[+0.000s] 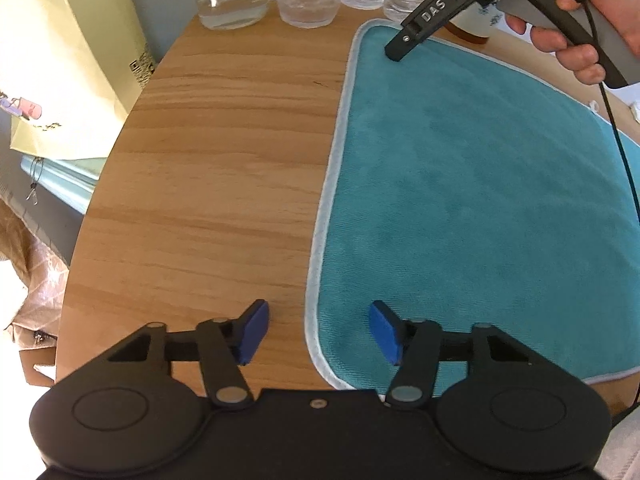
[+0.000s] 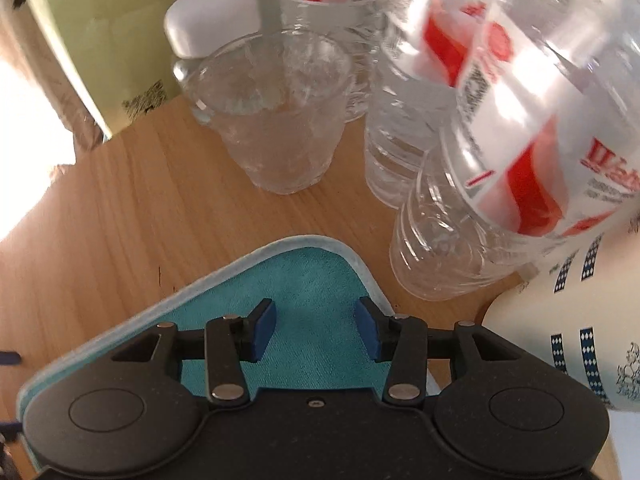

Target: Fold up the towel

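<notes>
Meanwhile, a teal towel (image 1: 460,200) with a pale grey border lies spread flat on a wooden table (image 1: 220,160), apparently not yet folded, as two hand-held grippers close in on the corners of one side. Nearest the camera, the left gripper (image 1: 318,332) straddles the towel's near-left edge with its jaws spread wide and holding nothing, one blue pad over wood and the other over cloth, seemingly lined up for a pinch. At the far corner the right gripper (image 2: 316,330), also unclenched and empty, hangs just above the fabric, close to a plastic cup (image 2: 276,120) and water bottles (image 2: 480,140) that crowd that end. Seen from the left wrist, the towel's bordered left edge runs away from the viewer toward the cup; its long axis cannot be judged.
</notes>
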### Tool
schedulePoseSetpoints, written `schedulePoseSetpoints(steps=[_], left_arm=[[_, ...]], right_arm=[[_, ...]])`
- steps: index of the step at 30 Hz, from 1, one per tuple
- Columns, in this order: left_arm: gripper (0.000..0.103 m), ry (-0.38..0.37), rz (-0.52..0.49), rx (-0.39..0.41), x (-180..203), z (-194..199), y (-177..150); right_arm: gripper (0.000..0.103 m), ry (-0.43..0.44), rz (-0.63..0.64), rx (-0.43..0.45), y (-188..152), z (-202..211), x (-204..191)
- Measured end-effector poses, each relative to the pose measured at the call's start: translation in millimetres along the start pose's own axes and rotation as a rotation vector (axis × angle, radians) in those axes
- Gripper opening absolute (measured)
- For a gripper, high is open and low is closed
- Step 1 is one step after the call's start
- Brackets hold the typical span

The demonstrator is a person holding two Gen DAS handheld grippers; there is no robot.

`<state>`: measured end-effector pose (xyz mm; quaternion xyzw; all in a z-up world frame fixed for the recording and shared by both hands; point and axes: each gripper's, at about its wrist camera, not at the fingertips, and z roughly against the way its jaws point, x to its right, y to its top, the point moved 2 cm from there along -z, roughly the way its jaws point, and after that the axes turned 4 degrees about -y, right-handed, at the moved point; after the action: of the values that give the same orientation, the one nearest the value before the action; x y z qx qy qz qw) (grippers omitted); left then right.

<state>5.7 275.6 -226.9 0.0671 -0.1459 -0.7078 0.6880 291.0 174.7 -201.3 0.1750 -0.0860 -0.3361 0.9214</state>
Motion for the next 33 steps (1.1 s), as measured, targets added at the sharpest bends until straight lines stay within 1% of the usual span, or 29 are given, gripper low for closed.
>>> schedulePoseSetpoints(steps=[1, 2, 3, 4, 5, 7, 10, 12, 16, 19, 23, 24, 25, 26, 28, 30, 33], left_arm=[[0.036, -0.009, -0.009, 0.000, 1.5, -0.2, 0.8], [0.028, -0.012, -0.012, 0.000, 2.4, 0.0, 1.1], [0.024, -0.017, -0.018, -0.001, 3.7, -0.5, 2.0], [0.020, -0.022, -0.018, -0.003, 4.1, -1.0, 2.6], [0.015, -0.028, -0.018, -0.005, 4.4, -1.4, 3.3], [0.008, -0.052, -0.021, -0.011, 6.1, -2.6, 4.1], [0.007, -0.055, -0.036, -0.003, 8.2, -2.8, 4.4], [0.006, -0.069, -0.037, 0.010, 8.4, 0.6, 5.4], [0.006, -0.092, -0.050, 0.033, 10.7, 9.2, 8.8], [0.006, -0.125, -0.077, 0.059, 16.7, 20.6, 12.8], [0.006, -0.166, -0.144, 0.097, 28.7, 36.2, 17.2], [0.006, -0.196, -0.168, 0.106, 34.0, 41.5, 19.3], [0.006, -0.218, -0.181, 0.111, 38.1, 44.6, 20.6], [0.006, -0.225, -0.187, 0.113, 40.4, 45.6, 20.9], [0.006, -0.263, -0.235, 0.128, 53.6, 53.0, 23.1], [0.006, -0.295, -0.282, 0.144, 66.0, 60.7, 23.4], [0.006, -0.323, -0.346, 0.167, 84.3, 69.3, 23.9]], right_arm=[[0.039, 0.003, 0.001, -0.003, -0.3, 0.1, 0.2], [0.029, 0.007, 0.005, -0.008, -1.0, 0.9, 0.0], [0.023, 0.012, 0.010, -0.013, -1.9, 1.9, -0.2], [0.012, 0.018, 0.012, -0.019, -2.7, 2.7, -0.1], [0.006, 0.026, 0.007, -0.029, -3.5, 2.9, 0.6], [0.004, 0.029, -0.004, -0.039, -4.3, 2.5, 2.6], [0.004, 0.029, -0.033, -0.025, -8.6, 9.0, 7.6], [0.004, 0.054, -0.079, 0.016, -12.1, 25.6, 14.4], [0.004, 0.065, -0.133, 0.088, -24.1, 59.8, 25.8], [0.004, 0.061, -0.189, 0.145, -43.1, 93.9, 38.7], [0.004, 0.026, -0.274, 0.211, -76.1, 135.1, 52.2], [0.004, 0.013, -0.300, 0.228, -84.5, 144.3, 55.8], [0.004, 0.002, -0.318, 0.234, -87.8, 148.7, 60.1], [0.004, -0.019, -0.351, 0.246, -98.3, 156.8, 63.8], [0.004, -0.042, -0.404, 0.263, -112.5, 165.3, 67.1], [0.004, -0.074, -0.483, 0.284, -137.8, 182.8, 79.5], [0.004, -0.121, -0.534, 0.307, -158.1, 195.9, 85.1]])
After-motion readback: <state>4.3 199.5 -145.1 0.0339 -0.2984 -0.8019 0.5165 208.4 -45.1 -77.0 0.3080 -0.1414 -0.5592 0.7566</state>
